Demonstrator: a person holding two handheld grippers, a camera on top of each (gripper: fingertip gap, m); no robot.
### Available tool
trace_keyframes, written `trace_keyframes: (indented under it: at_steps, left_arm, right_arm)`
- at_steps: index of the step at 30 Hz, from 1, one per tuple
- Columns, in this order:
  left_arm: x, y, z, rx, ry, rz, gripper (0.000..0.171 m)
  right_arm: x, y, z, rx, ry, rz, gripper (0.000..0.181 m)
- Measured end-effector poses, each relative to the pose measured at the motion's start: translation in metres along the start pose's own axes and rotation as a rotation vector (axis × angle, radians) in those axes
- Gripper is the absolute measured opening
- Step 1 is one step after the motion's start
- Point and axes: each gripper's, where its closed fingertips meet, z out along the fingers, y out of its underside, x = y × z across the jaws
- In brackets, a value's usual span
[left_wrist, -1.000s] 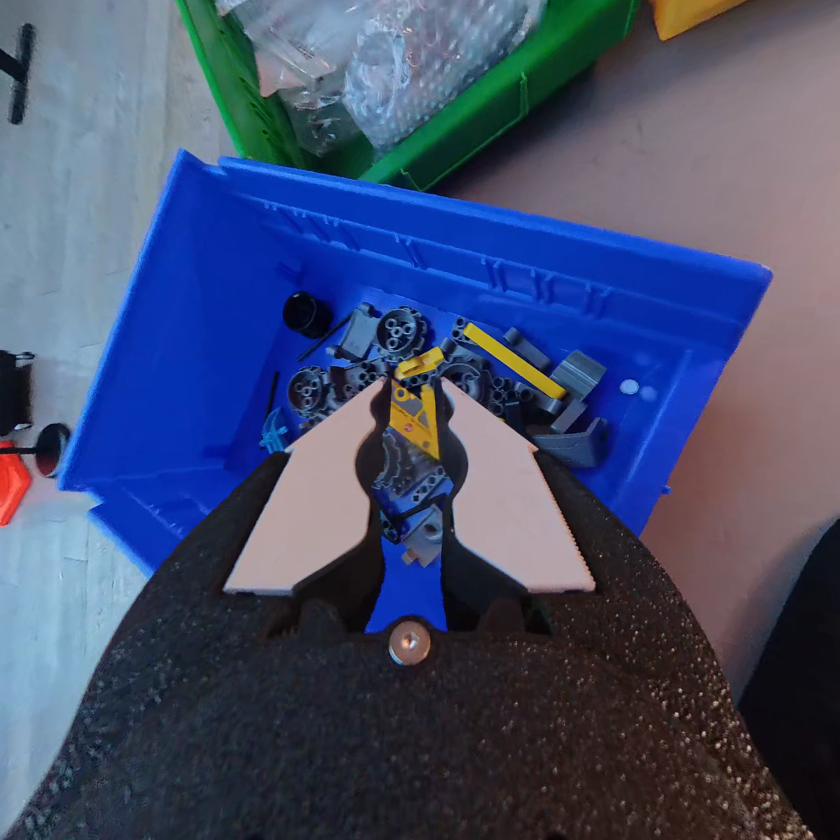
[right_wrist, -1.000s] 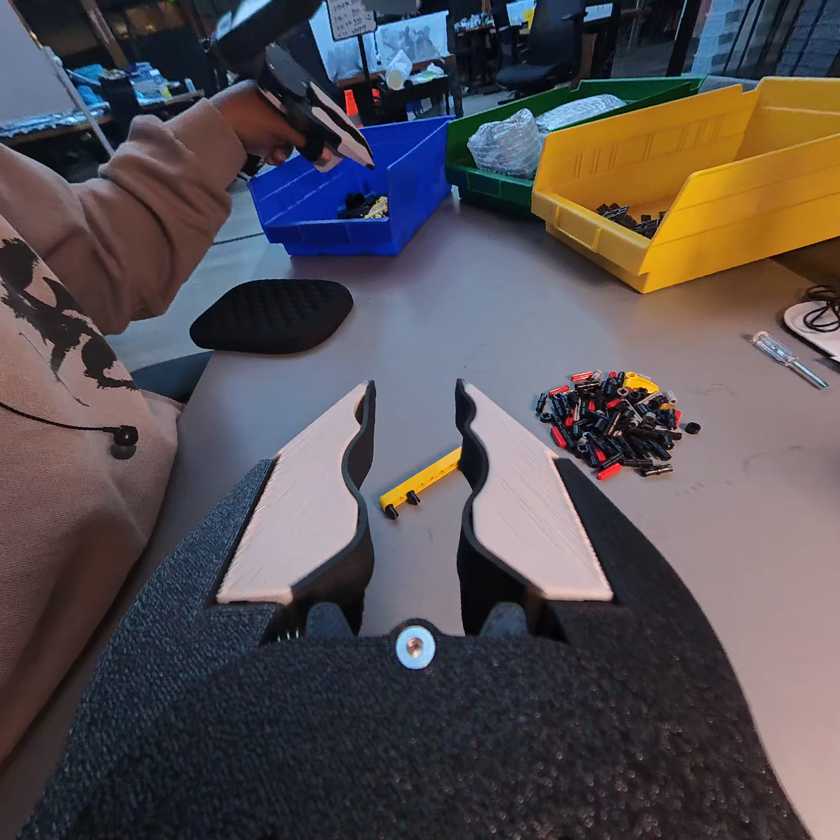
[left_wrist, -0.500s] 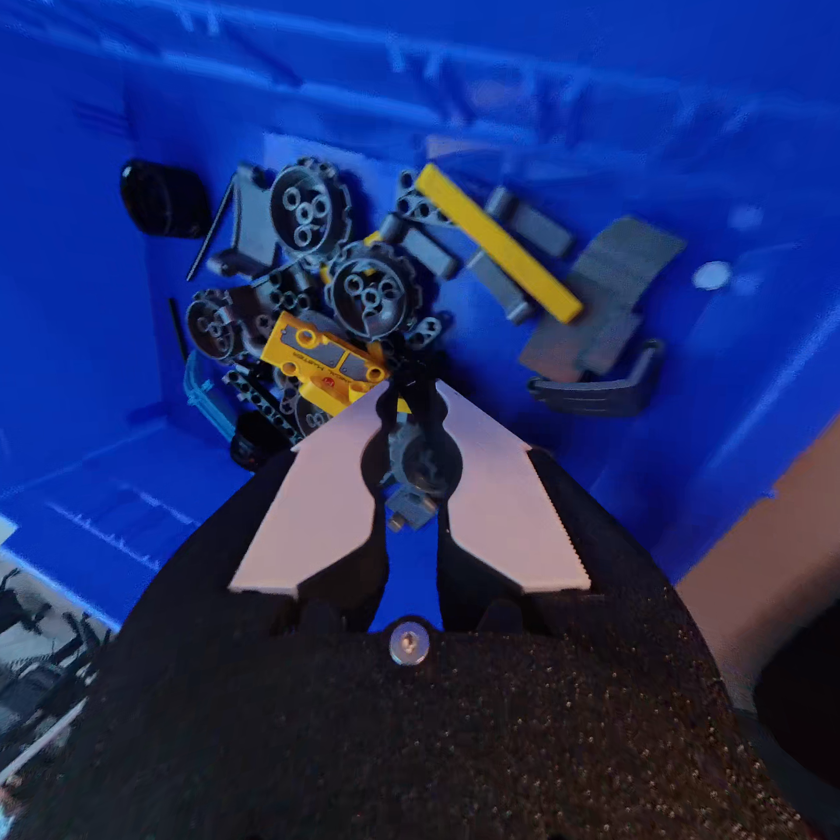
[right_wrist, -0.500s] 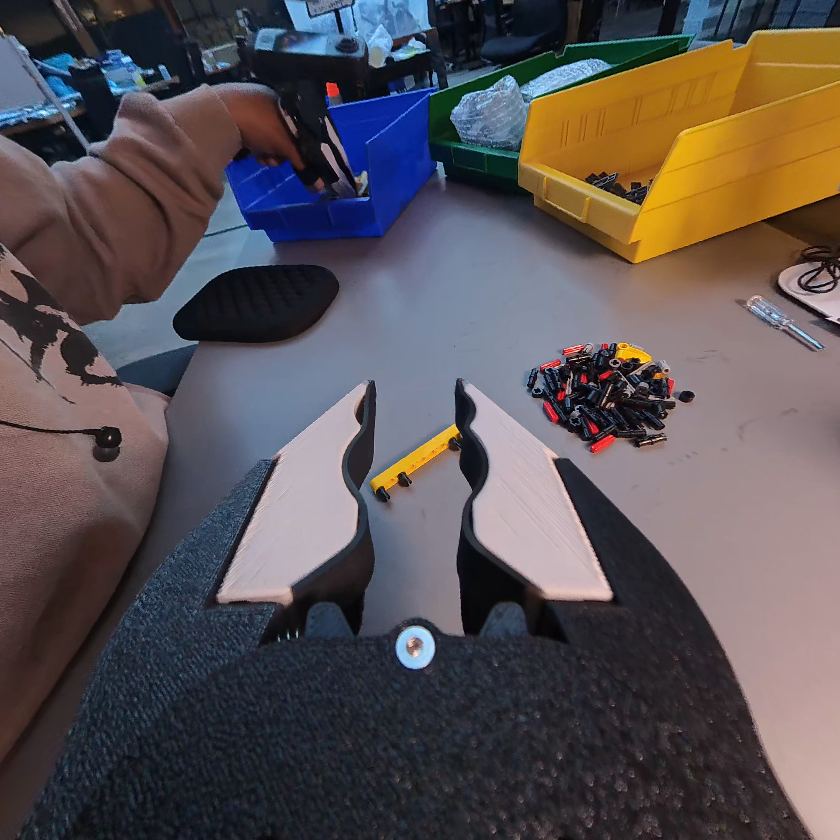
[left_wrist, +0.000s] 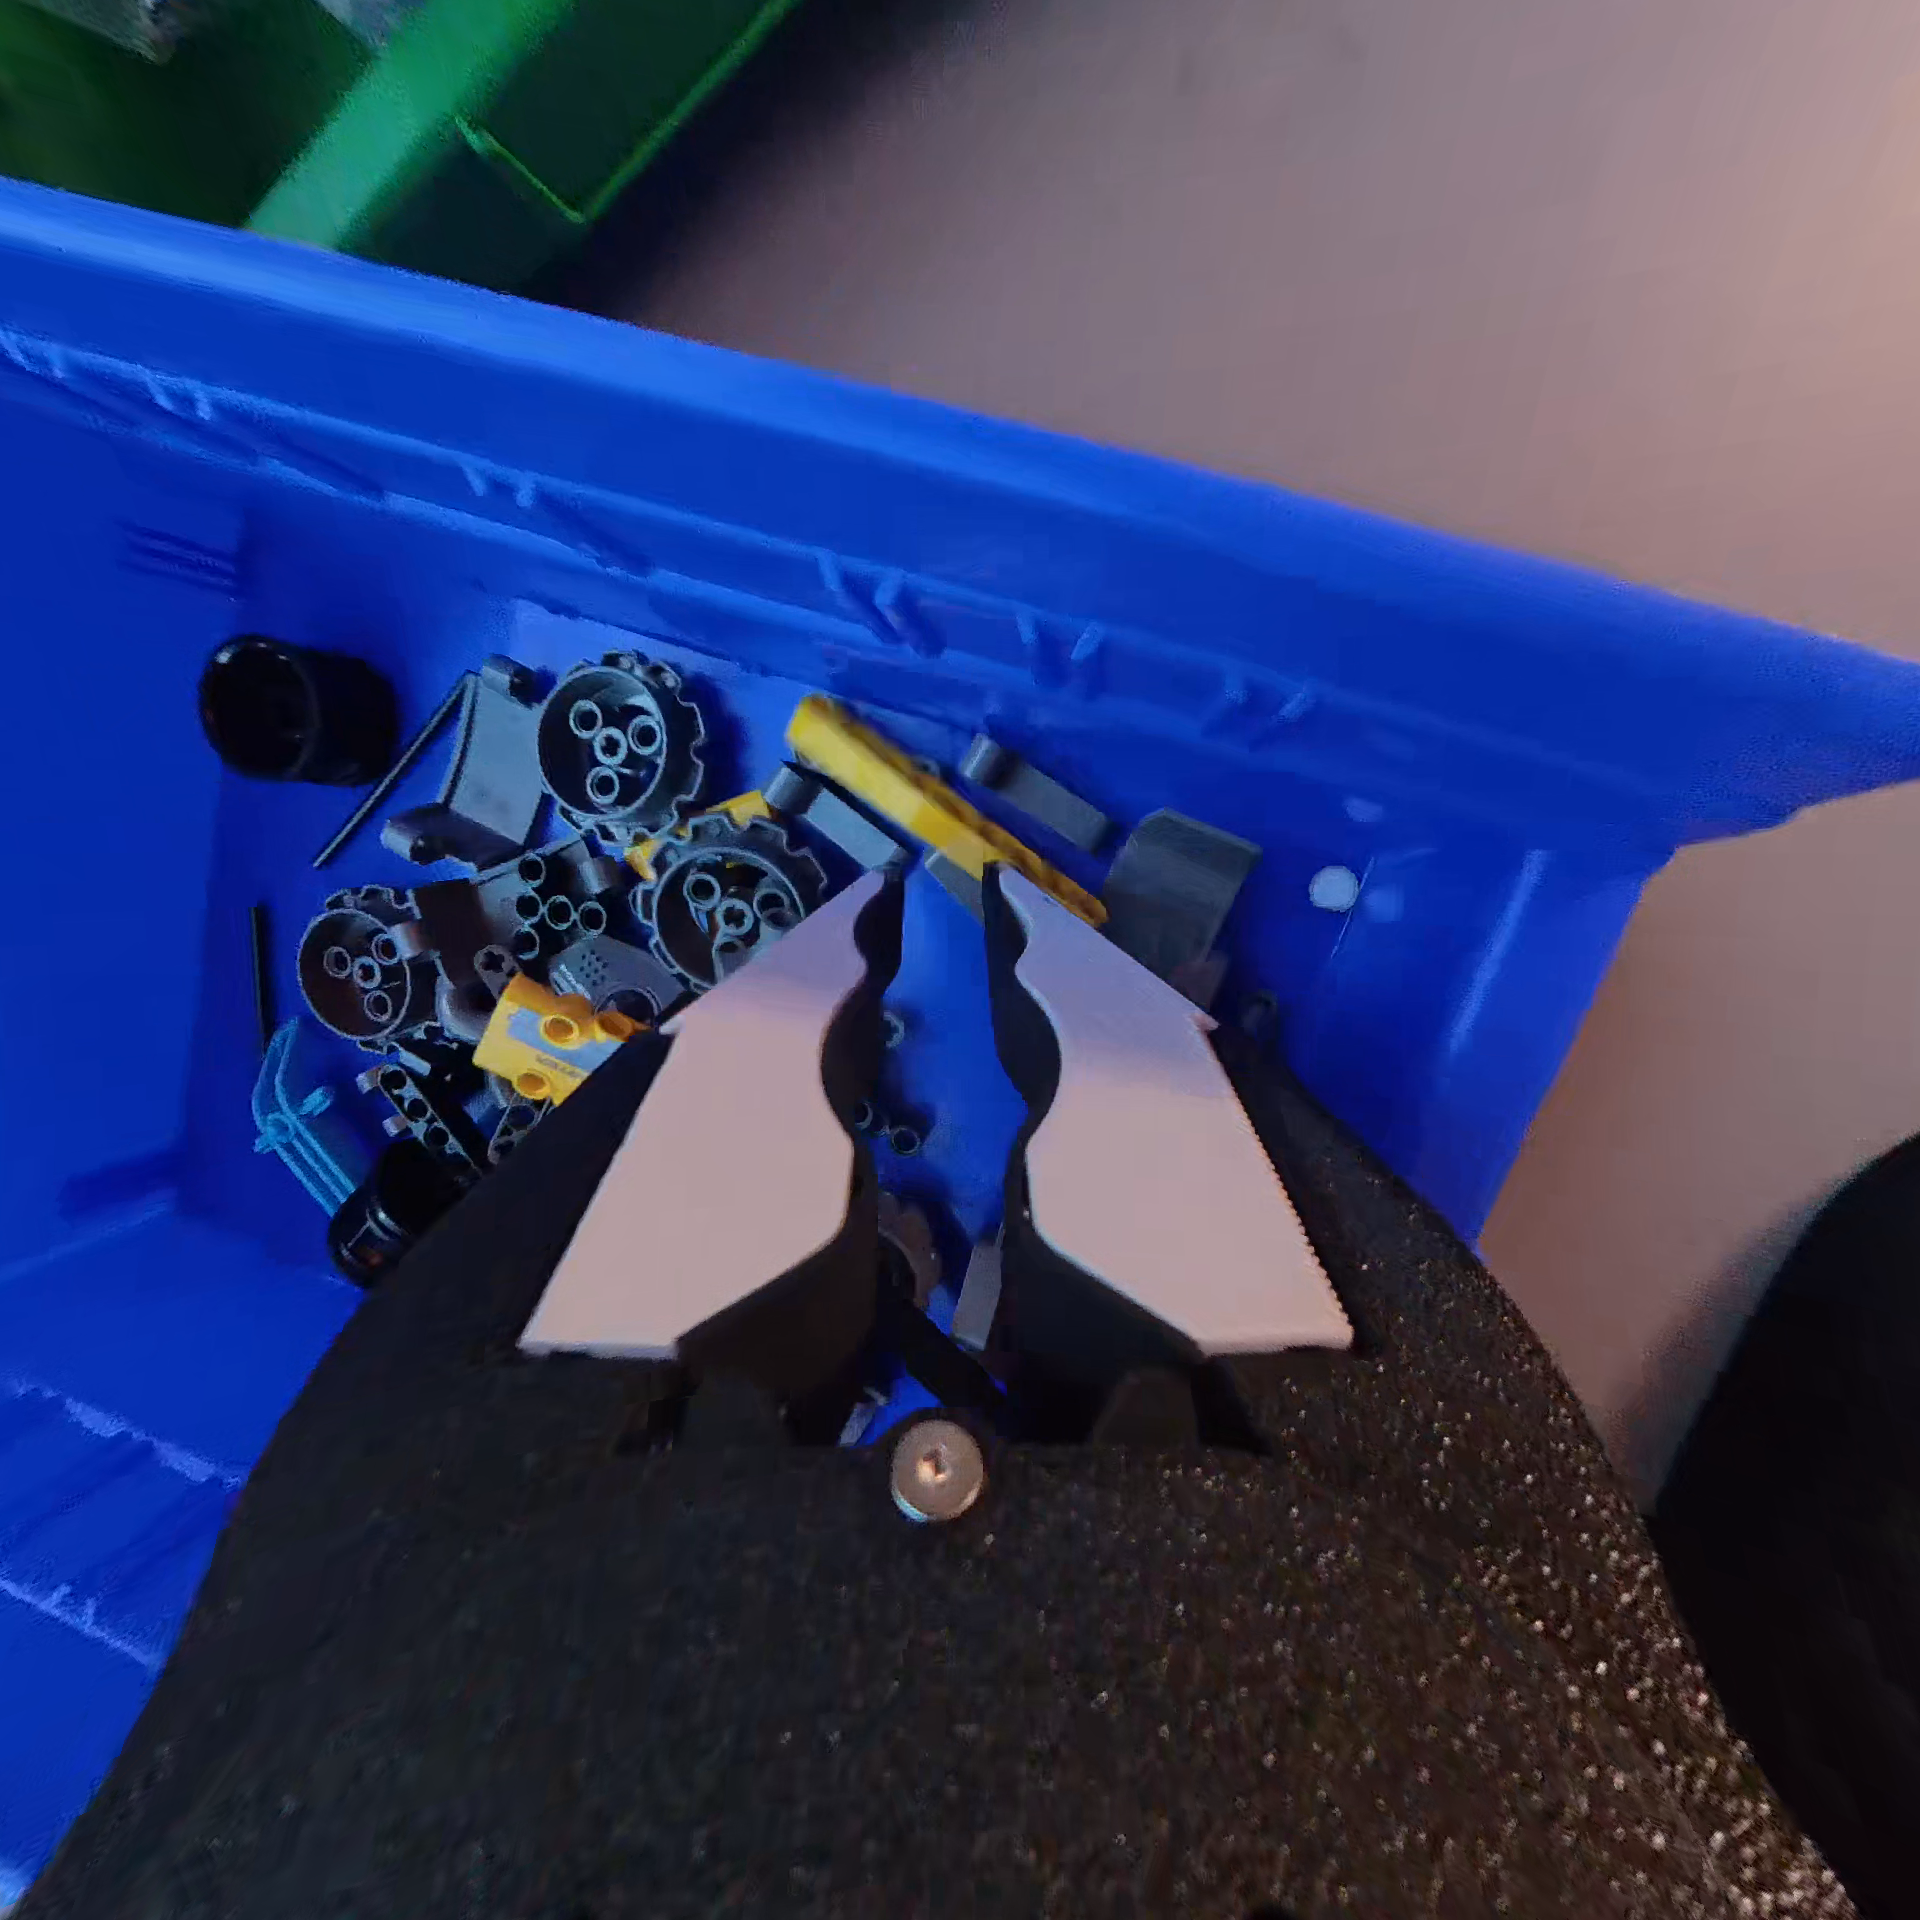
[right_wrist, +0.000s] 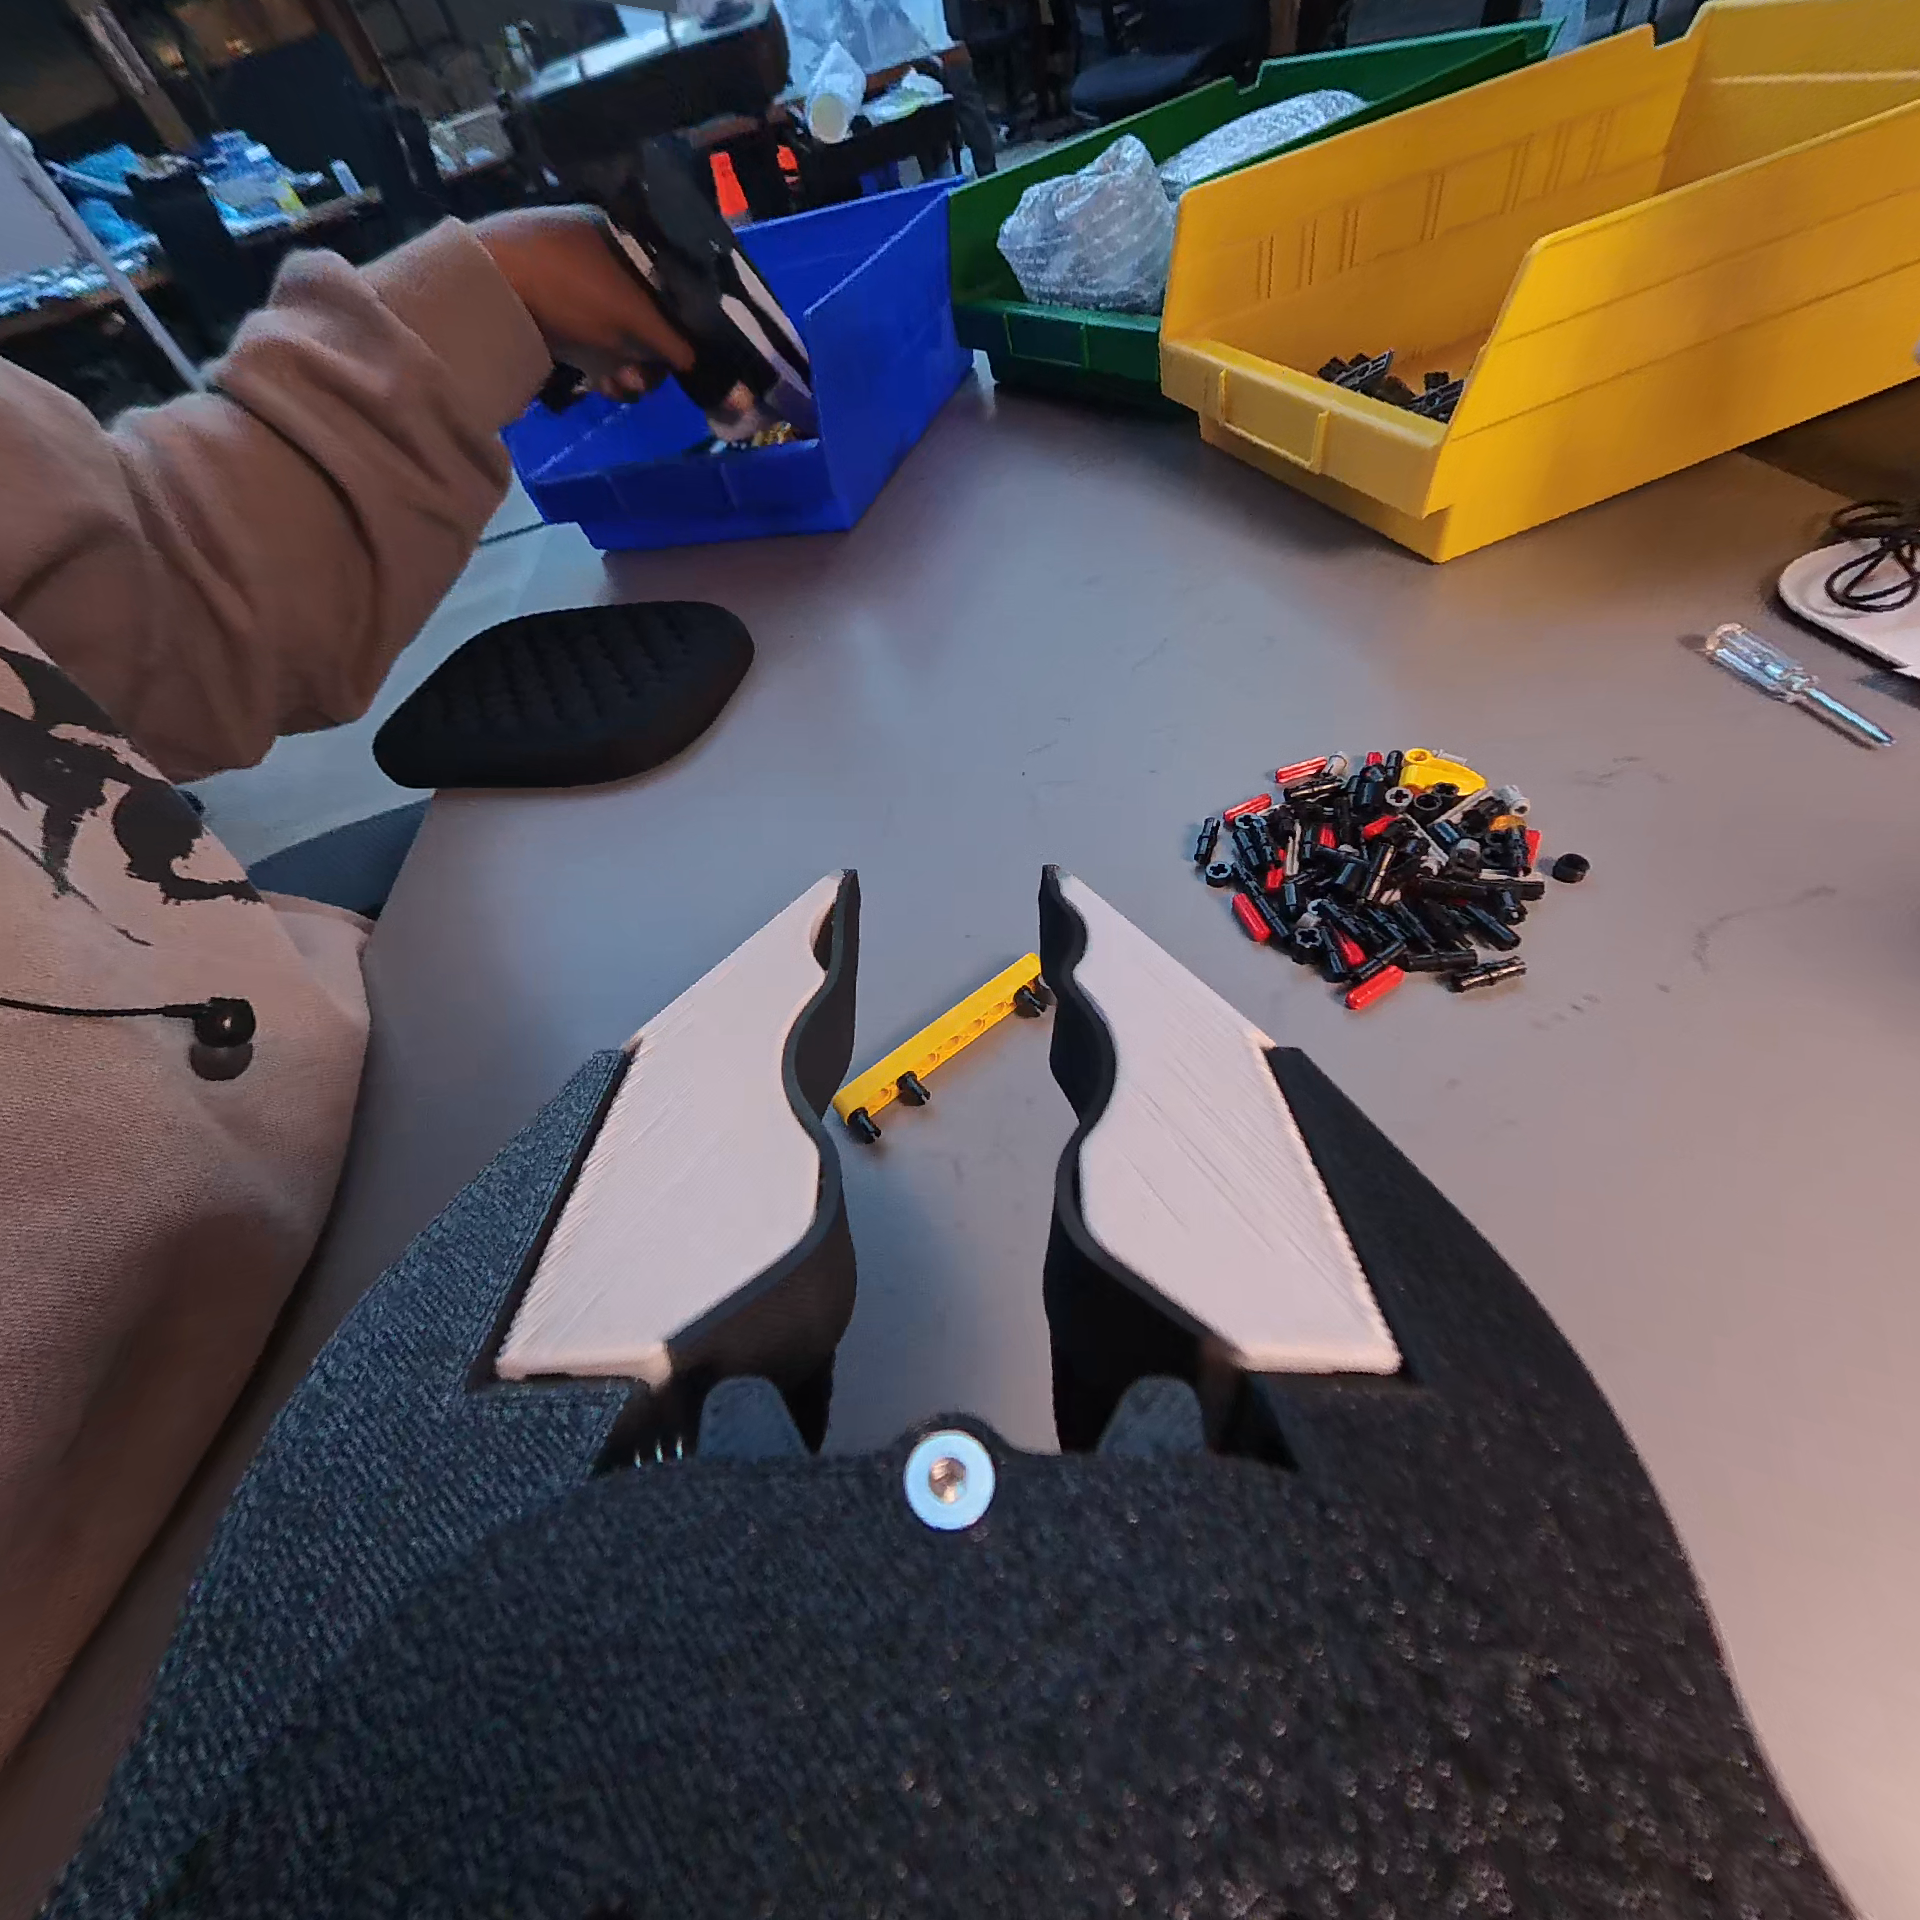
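Left wrist view: left tool (left_wrist: 940, 883) down inside blue bin (left_wrist: 1039, 540), jaws at a narrow gap, nothing clamped between the tips. Tips sit just by a long yellow beam (left_wrist: 914, 800) and a grey gear wheel (left_wrist: 732, 909); whether they touch either, cannot tell. More parts lie left of the tool: second grey wheel (left_wrist: 613, 743), yellow block (left_wrist: 551, 1039), black cylinder (left_wrist: 291, 712), light blue piece (left_wrist: 291, 1117). Grey curved panel (left_wrist: 1179, 878) to the right of the tips. Green bin (left_wrist: 436, 125) beyond the blue one.

Right wrist view: right tool (right_wrist: 948, 883) hovers over grey surface (right_wrist: 1039, 644), jaws wide apart, empty. Short yellow beam with black pins (right_wrist: 940, 1044) lies on the surface between the two fingers. Pile of black and red pins (right_wrist: 1371, 868) near, to the right. Black pad (right_wrist: 566, 691) off left, yellow bin (right_wrist: 1558, 312) far right, clear-handled screwdriver (right_wrist: 1787, 696) at right edge. Person's hand (right_wrist: 582, 291) holds the left tool in the blue bin.
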Motion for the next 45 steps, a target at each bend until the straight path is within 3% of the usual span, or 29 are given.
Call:
trace_keyframes:
  at_steps: [4, 7, 13, 18, 20, 23, 29, 33, 35, 39, 45]
  left_arm:
    - [-0.01, 0.007, 0.003, -0.054, -0.039, 0.013, 0.001]
    - [-0.03, 0.021, 0.0, -0.113, -0.131, 0.011, 0.003]
    - [-0.012, -0.001, -0.009, 0.086, 0.022, -0.093, 0.015]
    - [-0.003, -0.005, 0.007, 0.075, 0.079, -0.121, 0.025]
    - [-0.002, -0.006, 0.01, 0.068, 0.079, -0.106, 0.021]
    - [-0.012, -0.002, 0.004, 0.053, 0.016, -0.056, 0.0]
    - [-0.033, -0.002, -0.025, 0.121, -0.019, -0.112, 0.0]
    - [-0.04, -0.018, -0.047, 0.24, -0.053, -0.143, 0.005]
    - [-0.033, -0.039, -0.067, 0.378, -0.077, -0.104, 0.012]
    - [0.001, -0.084, -0.116, 0.669, -0.042, -0.045, 0.019]
    - [0.065, -0.129, -0.154, 0.893, 0.114, 0.035, 0.028]
  right_arm:
    - [0.0, -0.002, -0.002, 0.006, 0.012, -0.006, 0.034]
    - [0.003, -0.001, -0.002, 0.008, 0.014, 0.009, 0.034]
    - [0.004, 0.001, -0.001, 0.005, 0.013, 0.019, 0.034]
    - [0.003, 0.002, 0.001, -0.006, 0.014, 0.018, 0.034]
    - [0.002, 0.002, 0.001, -0.007, 0.018, 0.015, 0.033]
    - [0.004, 0.002, 0.0, -0.009, 0.029, 0.013, 0.033]
    - [0.006, 0.003, 0.0, -0.011, 0.027, 0.026, 0.033]
    - [0.005, 0.003, 0.0, -0.012, 0.028, 0.023, 0.033]
    - [0.006, 0.002, 0.0, -0.004, 0.033, 0.019, 0.033]
    - [0.008, -0.006, -0.003, 0.042, 0.045, 0.016, 0.033]
    - [0.01, -0.006, -0.004, 0.048, 0.057, 0.01, 0.033]
